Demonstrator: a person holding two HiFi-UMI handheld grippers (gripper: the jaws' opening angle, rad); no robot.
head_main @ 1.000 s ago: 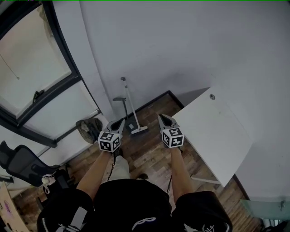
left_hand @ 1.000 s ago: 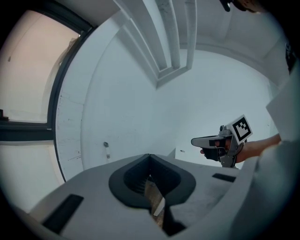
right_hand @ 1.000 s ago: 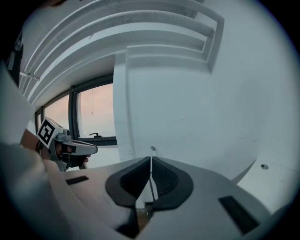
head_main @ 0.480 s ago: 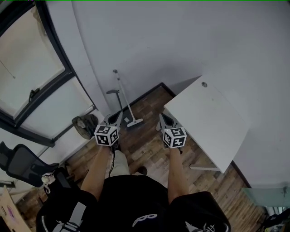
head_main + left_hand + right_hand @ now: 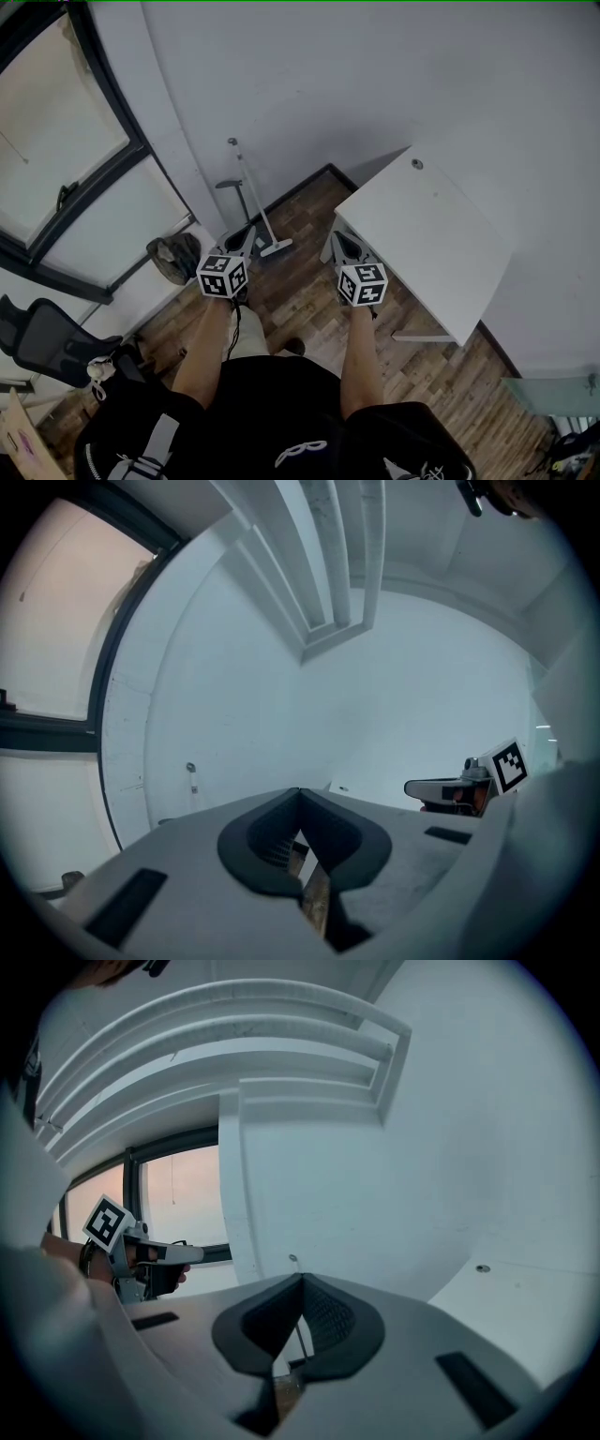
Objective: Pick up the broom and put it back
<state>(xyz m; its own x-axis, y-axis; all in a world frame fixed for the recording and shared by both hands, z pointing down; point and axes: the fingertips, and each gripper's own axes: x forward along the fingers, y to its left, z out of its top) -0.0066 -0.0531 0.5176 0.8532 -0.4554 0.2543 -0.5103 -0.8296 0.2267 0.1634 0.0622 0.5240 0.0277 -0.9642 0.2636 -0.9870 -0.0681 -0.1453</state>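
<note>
The broom point(image 5: 251, 200) leans upright against the white wall, its flat head point(image 5: 275, 248) on the wood floor. In the head view my left gripper point(image 5: 247, 238) hangs just left of the broom head, short of it and touching nothing. My right gripper point(image 5: 338, 240) is level with it to the right, near the table corner. Both are shut and empty. The top of the broom handle shows far off in the left gripper view point(image 5: 191, 769) and just above the shut jaw tips in the right gripper view point(image 5: 293, 1260).
A white table point(image 5: 422, 234) stands against the wall at right. A long-handled dustpan point(image 5: 232, 190) stands next to the broom. A dark bag point(image 5: 173, 256) lies under the window point(image 5: 56, 159), and an office chair point(image 5: 42, 337) is at the lower left.
Both grippers have moved forward towards the wall and the broom as the person stepped closer. Neither has taken hold of anything.
</note>
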